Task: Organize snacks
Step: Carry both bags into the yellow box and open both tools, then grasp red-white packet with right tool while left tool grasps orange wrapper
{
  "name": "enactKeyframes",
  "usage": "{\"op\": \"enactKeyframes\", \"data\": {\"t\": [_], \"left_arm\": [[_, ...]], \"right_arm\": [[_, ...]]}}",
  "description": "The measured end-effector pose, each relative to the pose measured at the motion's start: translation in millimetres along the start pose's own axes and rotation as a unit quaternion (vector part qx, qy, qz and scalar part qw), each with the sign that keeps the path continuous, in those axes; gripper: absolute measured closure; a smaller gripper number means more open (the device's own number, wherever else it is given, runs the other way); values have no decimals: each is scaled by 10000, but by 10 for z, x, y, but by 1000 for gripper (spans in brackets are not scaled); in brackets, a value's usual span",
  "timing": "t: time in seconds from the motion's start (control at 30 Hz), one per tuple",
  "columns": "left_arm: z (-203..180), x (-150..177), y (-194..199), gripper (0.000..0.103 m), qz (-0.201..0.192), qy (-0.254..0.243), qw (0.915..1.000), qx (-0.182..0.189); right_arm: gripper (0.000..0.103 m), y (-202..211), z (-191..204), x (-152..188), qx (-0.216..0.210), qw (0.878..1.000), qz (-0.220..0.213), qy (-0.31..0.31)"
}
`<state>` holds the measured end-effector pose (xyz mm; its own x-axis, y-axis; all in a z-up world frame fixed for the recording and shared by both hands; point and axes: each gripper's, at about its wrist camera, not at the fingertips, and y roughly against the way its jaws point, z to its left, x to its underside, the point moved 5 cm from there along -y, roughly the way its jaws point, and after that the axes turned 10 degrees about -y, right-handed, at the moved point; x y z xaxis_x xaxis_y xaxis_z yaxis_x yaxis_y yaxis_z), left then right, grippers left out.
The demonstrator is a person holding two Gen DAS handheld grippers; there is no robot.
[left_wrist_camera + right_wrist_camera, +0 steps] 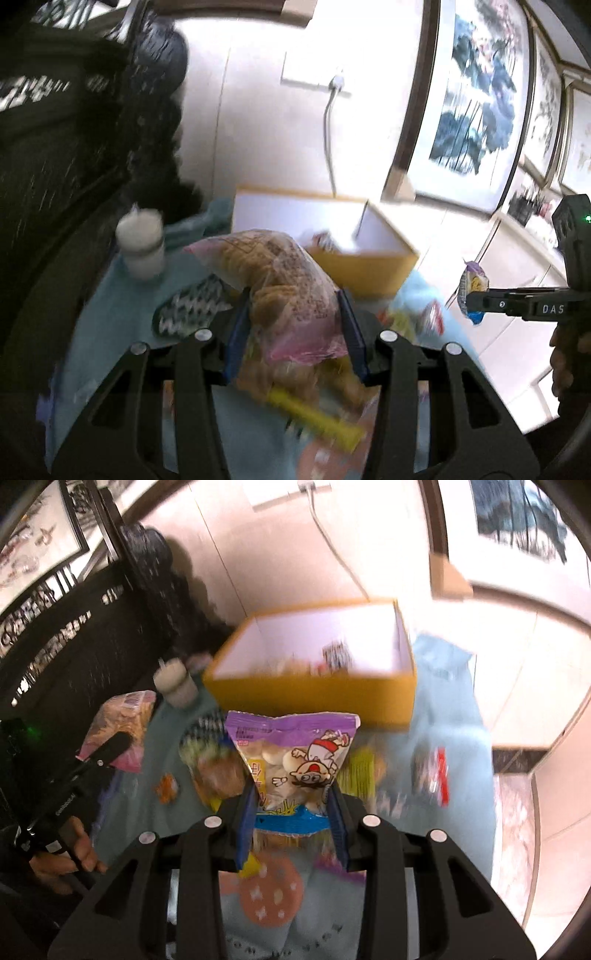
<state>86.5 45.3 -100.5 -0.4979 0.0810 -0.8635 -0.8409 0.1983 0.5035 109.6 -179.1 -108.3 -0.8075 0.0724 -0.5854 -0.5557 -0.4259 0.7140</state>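
Left wrist view: a pink-edged bag of brown snacks is clamped between the blue pads of the left gripper, lifted above the blue cloth.
Right wrist view: a purple cartoon snack bag is pinched at its lower half by the right gripper, held upright just short of the yellow box.
Box: open-topped, a few packets already seen inside; it stands on the cloth beyond both bags.
Loose snacks: a red-and-white packet and a yellow-green packet are left lying on the cloth.
Nearby: a white cup stands just beside the box's left corner.
Step judged: both bags are to be carried over the rim and dropped in.
Advice: each bag should be cleared above the wall before release, one gripper at a time, and the cup avoided.
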Motion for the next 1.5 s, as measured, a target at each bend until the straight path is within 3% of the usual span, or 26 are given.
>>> {"op": "enactKeyframes", "data": {"t": [0.27, 0.4, 0.57, 0.6, 0.63, 0.67, 0.7, 0.87, 1.03, 1.23, 1.37, 1.5], "left_arm": [[-69, -962, -544, 57, -417, -7, 9991, 85], [-131, -1488, -896, 57, -562, -323, 9979, 10], [-41, -1894, -1354, 56, -432, -346, 9983, -196], [-4, -1905, -1457, 52, -305, -298, 9988, -252], [62, -1899, -1589, 35, -95, -202, 9991, -358], [120, -1877, -1632, 24, -27, -117, 9989, -456], [191, -1848, -1648, 12, -9, -19, 9983, -589], [363, -1571, -1504, 12, 56, -58, 9974, -714], [523, -1141, -1171, 10, 211, -3, 9965, -815], [739, -108, -819, 9, 963, 362, 9872, -1221], [723, 671, -727, 9, 1617, 86, 9749, -1527], [872, 1129, -644, 9, 1974, 196, 9652, -1706]], "right_arm": [[67, 19, 120, -1121, -29, 9979, -618, 179], [67, -101, 166, -1627, 25, 9964, -833, 181], [66, -302, 233, -2123, 118, 9936, -1093, 249], [63, -391, 235, -2216, 110, 9938, -1089, 220], [56, -510, 214, -2277, 174, 9951, -957, 182], [38, -582, 185, -2300, 297, 9957, -861, 149], [38, -655, 115, -2312, 437, 9956, -820, 92], [38, -775, -99, -2099, 608, 9963, -602, -17], [38, -768, -271, -1624, 700, 9969, -352, -79], [38, -796, -550, -671, 901, 9957, 139, -145], [38, -830, -896, -47, 1231, 9907, 421, -387], [38, -868, -1255, 260, 1571, 9831, 622, -710]]}}
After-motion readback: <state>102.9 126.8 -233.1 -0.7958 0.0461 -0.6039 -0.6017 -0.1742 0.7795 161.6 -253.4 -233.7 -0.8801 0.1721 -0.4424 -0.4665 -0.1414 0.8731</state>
